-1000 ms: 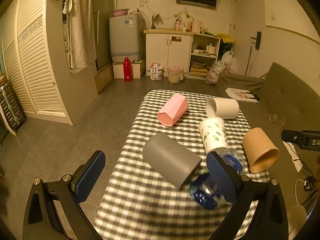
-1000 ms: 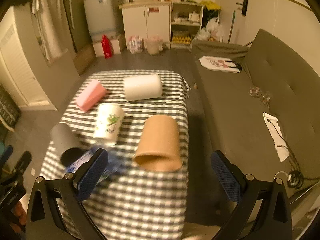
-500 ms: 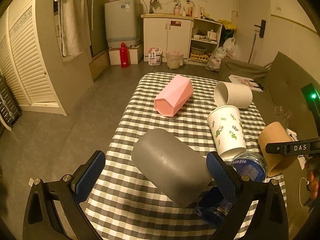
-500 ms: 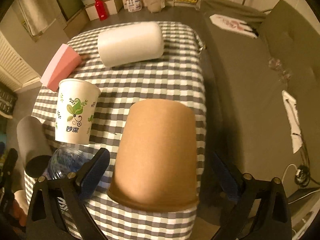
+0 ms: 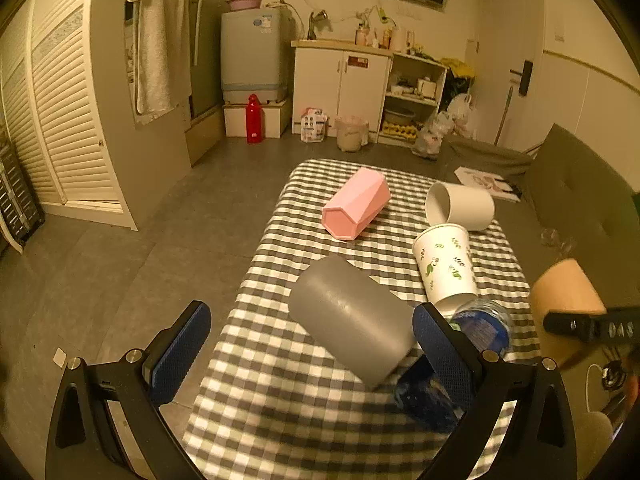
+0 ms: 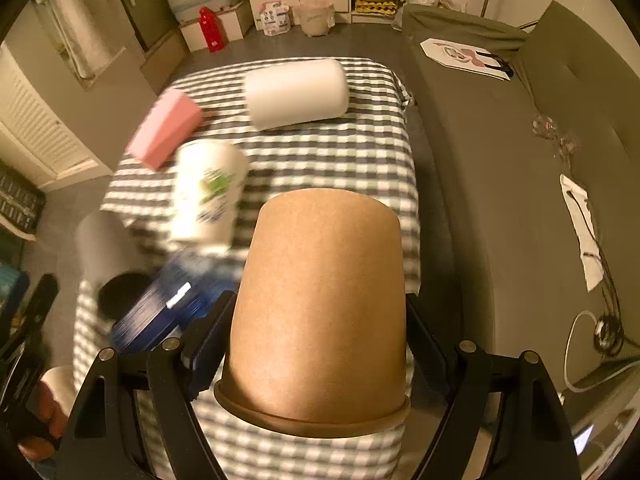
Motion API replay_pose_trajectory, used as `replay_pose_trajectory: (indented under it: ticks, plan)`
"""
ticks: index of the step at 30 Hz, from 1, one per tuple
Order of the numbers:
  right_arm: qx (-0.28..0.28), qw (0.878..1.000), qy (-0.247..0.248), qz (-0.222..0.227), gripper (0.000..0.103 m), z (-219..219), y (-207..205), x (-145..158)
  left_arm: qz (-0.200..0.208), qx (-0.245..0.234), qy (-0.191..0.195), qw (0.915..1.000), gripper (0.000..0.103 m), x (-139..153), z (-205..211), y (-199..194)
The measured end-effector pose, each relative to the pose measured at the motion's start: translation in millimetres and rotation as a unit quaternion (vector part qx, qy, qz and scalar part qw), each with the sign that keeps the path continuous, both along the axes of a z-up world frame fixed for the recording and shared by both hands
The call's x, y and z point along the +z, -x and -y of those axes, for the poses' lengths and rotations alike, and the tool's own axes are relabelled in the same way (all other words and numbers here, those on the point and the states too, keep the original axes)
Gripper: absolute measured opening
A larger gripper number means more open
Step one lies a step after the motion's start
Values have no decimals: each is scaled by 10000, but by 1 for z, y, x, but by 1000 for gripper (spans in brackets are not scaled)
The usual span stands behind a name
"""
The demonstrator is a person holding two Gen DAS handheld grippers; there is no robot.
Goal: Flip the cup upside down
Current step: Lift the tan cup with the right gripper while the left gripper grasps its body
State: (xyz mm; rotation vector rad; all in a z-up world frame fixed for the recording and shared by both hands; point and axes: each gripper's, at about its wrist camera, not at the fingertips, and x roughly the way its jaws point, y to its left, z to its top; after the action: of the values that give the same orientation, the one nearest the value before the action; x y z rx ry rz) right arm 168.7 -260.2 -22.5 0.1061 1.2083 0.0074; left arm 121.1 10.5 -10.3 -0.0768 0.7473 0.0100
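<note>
A tan cup lies on its side at the table's near right edge, rim toward me. My right gripper is shut on the tan cup, one finger on each side of its wall. The cup also shows in the left wrist view, with the right gripper on it. My left gripper is open and empty, just in front of a grey cup that lies on its side; that cup shows in the right view too.
On the checked table lie a pink cup, a white cup, a leaf-print paper cup and a blue water bottle. A grey sofa runs along the right side.
My right gripper has moved in and shut on the tan cup. My left gripper has pulled back a little from the grey cup and stays open.
</note>
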Motion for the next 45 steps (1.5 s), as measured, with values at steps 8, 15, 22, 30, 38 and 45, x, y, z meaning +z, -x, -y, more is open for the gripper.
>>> replay_pose_trajectory:
  ticks: [8,15,22,30,38,45]
  plan:
    - [142,9993,-346,-52,81,-56,77,3,126,-5,-15,9999,103,10,-15,42]
    - [393,9971,-529,-371,81,-95,103,-29,40,34,-164,9999,103,3,-24,67]
    - [332,9966,-554,-521,81,-99,104,-49,-19,35,-263,9996,103,-1,-20,79]
    - [450,9975,-473,-271,88,-95,105,-34,-224,114,-451,9987,103,-3,-15,80]
    - [371,9974,-312,535,94,-48,117,19,-525,-125,-468,9974,103,3,18,77]
    - [-51,9968,327,728,94,18,125,21,-998,-722,-392,9916,103,7,80,58]
